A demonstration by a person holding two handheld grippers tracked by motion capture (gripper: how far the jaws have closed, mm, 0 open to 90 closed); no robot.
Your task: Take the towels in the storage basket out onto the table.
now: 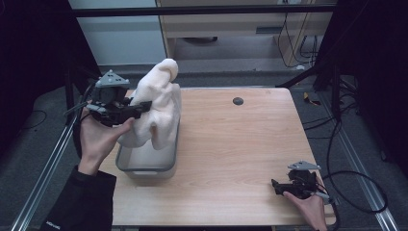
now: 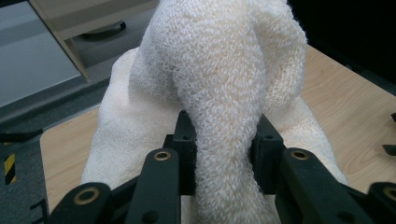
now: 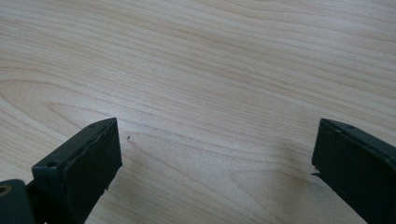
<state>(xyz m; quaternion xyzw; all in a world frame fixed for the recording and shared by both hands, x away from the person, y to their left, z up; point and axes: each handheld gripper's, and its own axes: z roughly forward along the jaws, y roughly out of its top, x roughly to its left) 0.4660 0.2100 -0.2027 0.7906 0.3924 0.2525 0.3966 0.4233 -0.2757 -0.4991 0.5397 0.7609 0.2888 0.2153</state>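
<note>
left gripper (image 1: 144, 104) clenched on cream towel (image 1: 156, 103), hanging long-axis down into grey bin (image 1: 126, 164); right gripper (image 1: 278, 187) released, resting well right of the bin, the farther hand.

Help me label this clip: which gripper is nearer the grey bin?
Left. The left gripper holds the cream towel just above the grey bin; the right gripper rests across the table, jaws open.
</note>
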